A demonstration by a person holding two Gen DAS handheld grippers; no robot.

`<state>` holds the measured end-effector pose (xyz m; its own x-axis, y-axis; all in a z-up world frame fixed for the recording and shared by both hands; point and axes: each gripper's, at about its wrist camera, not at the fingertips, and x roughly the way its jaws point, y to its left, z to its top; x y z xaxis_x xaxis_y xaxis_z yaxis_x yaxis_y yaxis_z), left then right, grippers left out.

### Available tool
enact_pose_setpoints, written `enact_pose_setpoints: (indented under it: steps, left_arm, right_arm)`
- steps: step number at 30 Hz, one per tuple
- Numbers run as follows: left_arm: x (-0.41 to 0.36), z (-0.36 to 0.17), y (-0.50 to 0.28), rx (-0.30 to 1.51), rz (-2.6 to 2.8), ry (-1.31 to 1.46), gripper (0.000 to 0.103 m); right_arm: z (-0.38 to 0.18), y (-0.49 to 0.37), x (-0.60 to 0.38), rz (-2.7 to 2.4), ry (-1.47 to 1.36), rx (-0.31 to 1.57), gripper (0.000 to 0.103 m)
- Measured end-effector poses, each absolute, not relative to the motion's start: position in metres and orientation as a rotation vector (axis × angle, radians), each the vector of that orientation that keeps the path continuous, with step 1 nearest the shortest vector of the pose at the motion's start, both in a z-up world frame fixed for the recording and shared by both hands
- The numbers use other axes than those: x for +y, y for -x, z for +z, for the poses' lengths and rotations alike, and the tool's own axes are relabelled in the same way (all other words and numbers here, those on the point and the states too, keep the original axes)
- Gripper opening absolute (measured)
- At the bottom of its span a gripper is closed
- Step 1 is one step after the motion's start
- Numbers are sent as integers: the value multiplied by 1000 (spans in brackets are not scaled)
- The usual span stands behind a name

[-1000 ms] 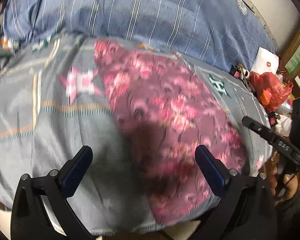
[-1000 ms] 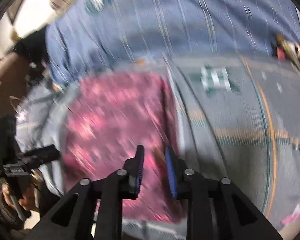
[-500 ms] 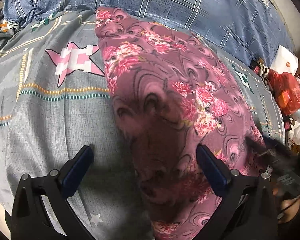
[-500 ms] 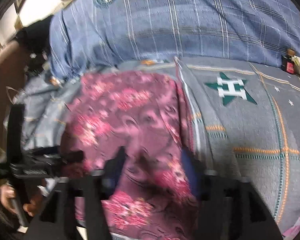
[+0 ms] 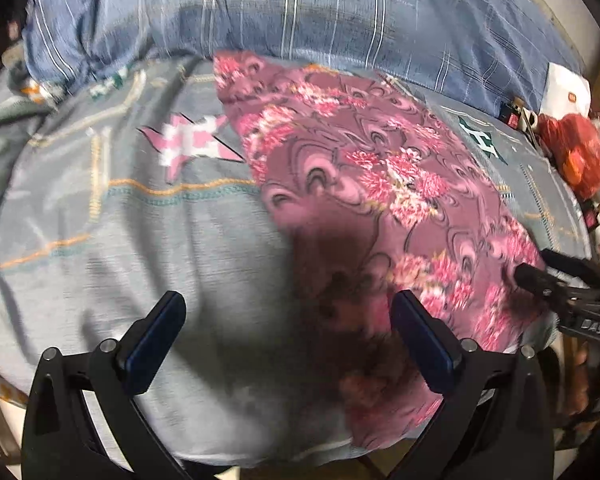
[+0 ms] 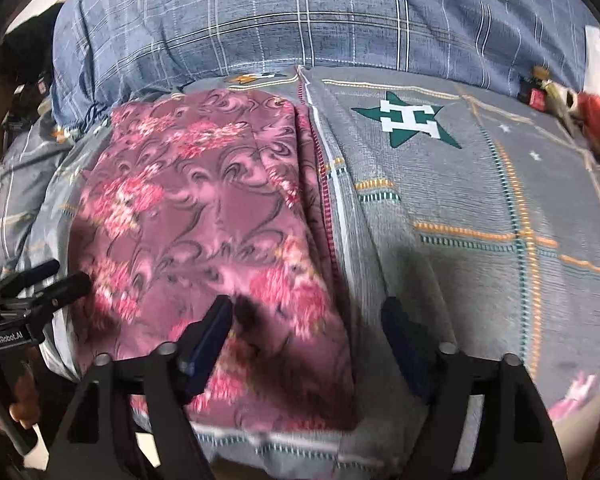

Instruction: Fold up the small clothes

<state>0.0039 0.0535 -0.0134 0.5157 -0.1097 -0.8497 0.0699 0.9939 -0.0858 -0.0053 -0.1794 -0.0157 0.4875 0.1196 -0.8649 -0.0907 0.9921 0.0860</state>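
The fingers [image 5: 156,340] of the left gripper [image 5: 288,336] stand wide apart and hold nothing, one over the grey bedspread [image 5: 140,248] and the other over the near part of the floral garment [image 5: 380,184]. The right gripper [image 6: 308,344] is likewise spread wide and empty; its left finger sits above the garment's near right corner and its right finger above bare bedspread, both blurred. The maroon cloth with pink flowers lies flat on the bed, folded into a long panel that runs from the near edge back toward the blue plaid quilt [image 6: 300,12]. In the right wrist view its right edge lies along a white stripe of the bedspread, with a green star patch [image 6: 408,120] well to the right. A red plastic bag [image 5: 580,152] sits at the bed's far right side
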Motion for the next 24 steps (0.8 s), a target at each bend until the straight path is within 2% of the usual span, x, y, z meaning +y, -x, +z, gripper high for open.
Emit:
enact_pose_setpoints:
  steps: [1,6,14,24]
  left_arm:
    - [54,-12,-1,1007,-95,24,103]
    - [49,-2,19,915,-23,-109,103]
    - [38,-3,35,903,-15,-175,103]
    - [25,-4,51,936,-72,-145,103]
  right_arm:
    - [-13,10,-177,127,-14,1047,89]
    - [1,33,-157,113,93,969,93]
    - [13,57,-138,100,196,894,102]
    - [23,71,-144,72,179,855,102]
